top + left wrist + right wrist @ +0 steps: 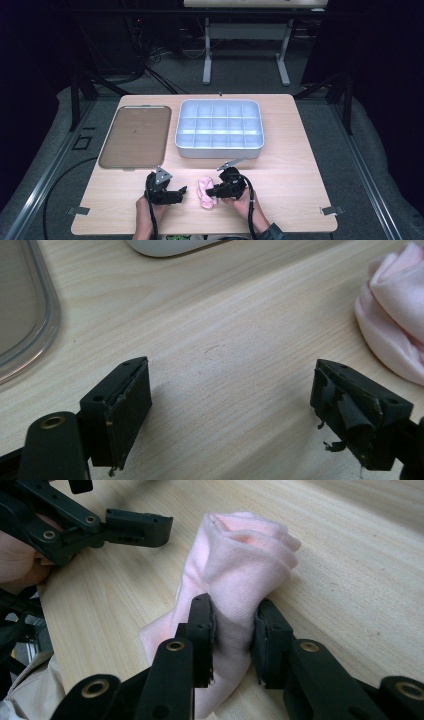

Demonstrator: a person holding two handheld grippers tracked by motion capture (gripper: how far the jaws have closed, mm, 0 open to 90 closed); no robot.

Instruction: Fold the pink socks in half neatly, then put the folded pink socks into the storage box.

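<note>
A folded pink sock (204,192) lies on the wooden table near its front edge. My right gripper (212,190) is shut on the pink sock (235,580), its two jaws pinching the fabric's middle; midpoint of the right gripper (234,630). My left gripper (181,194) stands open just left of the sock, its jaws wide apart over bare wood, left gripper (230,400), with the sock (395,315) off to the right. The left gripper (135,527) also appears beyond the sock in the right gripper view.
A white compartment box (219,129) with several cells sits at the back centre of the table. A flat brown tray (136,136) lies to its left; tray rim (30,340). Table edge clamps (330,210) stick out at the front corners.
</note>
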